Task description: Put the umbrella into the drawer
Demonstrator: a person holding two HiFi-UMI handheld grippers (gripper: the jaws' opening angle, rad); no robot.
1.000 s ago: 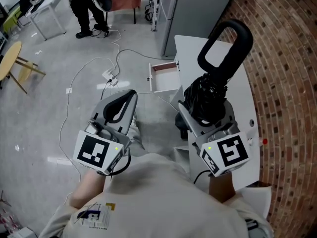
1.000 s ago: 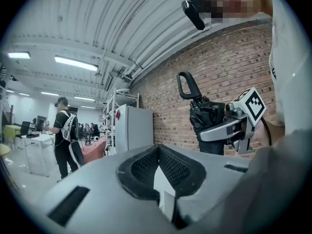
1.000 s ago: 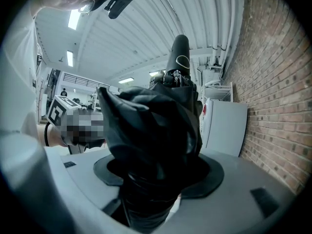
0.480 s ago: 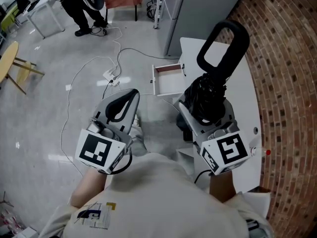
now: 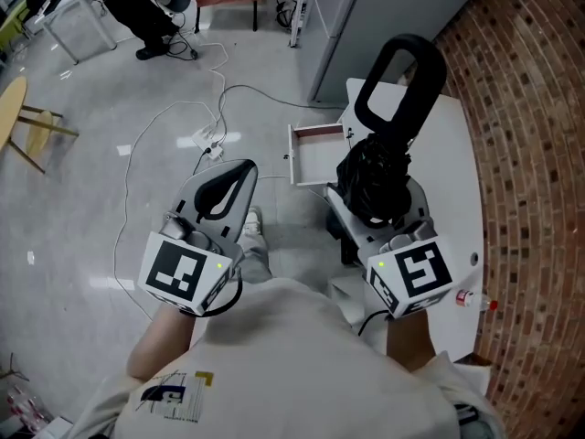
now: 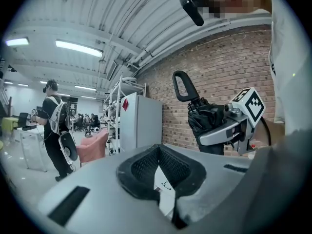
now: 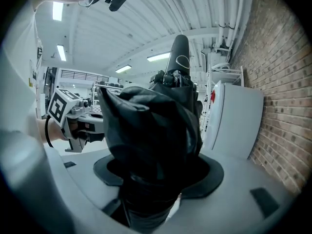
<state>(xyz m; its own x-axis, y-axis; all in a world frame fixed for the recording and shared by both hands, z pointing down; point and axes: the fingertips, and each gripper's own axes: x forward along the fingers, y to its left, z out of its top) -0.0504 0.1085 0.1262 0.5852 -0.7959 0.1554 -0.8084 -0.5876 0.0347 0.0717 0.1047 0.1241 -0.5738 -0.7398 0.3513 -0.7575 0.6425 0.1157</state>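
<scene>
A folded black umbrella [image 5: 377,176] with a big loop handle [image 5: 400,73] stands upright in my right gripper [image 5: 373,210], whose jaws are shut on its bunched fabric [image 7: 151,140]. Just ahead of it, a small white drawer [image 5: 315,156] hangs open from the white unit [image 5: 448,163]; nothing shows inside it. My left gripper [image 5: 239,174] hovers over the floor left of the drawer, its pads [image 6: 157,155] meeting with nothing between them. From the left gripper view, the umbrella [image 6: 207,121] and the right gripper [image 6: 229,130] appear off to the right.
A brick wall [image 5: 539,154] runs along the right. A tall grey cabinet [image 5: 393,7] stands behind the white unit. Cables and a power strip [image 5: 208,141] lie on the floor. A person in black [image 5: 137,7] and a yellow round table [image 5: 14,108] are far left.
Both grippers have moved forward together with the umbrella, and the open drawer and white unit now sit closer in front of them. Neither grip has changed.
</scene>
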